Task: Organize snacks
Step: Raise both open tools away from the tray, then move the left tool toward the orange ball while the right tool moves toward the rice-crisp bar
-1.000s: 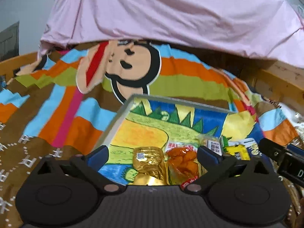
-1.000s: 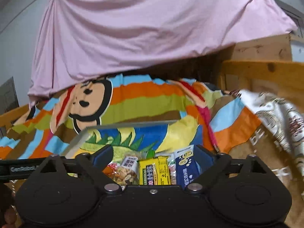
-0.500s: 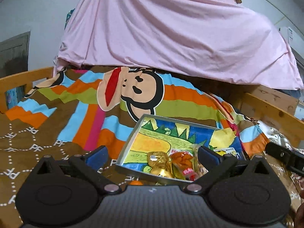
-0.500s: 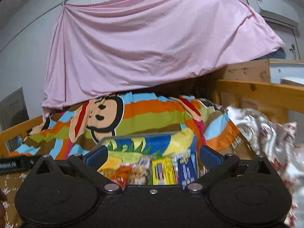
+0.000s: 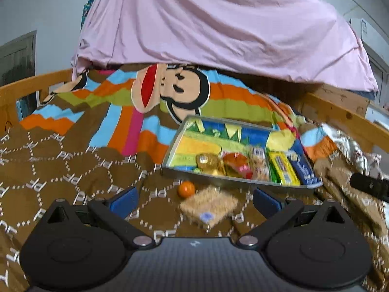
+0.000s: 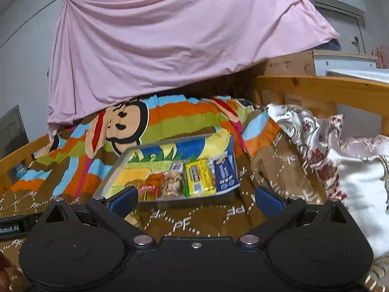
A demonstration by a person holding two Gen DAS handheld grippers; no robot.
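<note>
A metal tray (image 5: pixel 173 146) with a colourful picture lining lies on the bed; it also shows in the right wrist view (image 6: pixel 114 168). Several snack packs lie in a row along its near side: a gold pack (image 5: pixel 209 161), an orange pack (image 5: pixel 234 163), a yellow bar (image 5: pixel 283 168), a blue pack (image 5: pixel 302 168). A small orange ball (image 5: pixel 186 189) and a tan cracker pack (image 5: pixel 209 205) lie on the blanket in front of the tray. My left gripper (image 5: pixel 195 199) is open and empty above the cracker pack. My right gripper (image 6: pixel 197 197) is open and empty in front of the tray.
A striped monkey-print blanket (image 5: pixel 170 90) covers the bed. A pink sheet (image 5: pixel 218 24) hangs behind. Wooden bed rails (image 6: pixel 323 85) run on both sides. A white patterned quilt (image 6: pixel 340 160) is bunched at the right. The right gripper's side (image 5: pixel 369 186) shows in the left view.
Both grippers have pulled back and up from the tray. The orange ball and the cracker pack in front of the tray have come into the left view.
</note>
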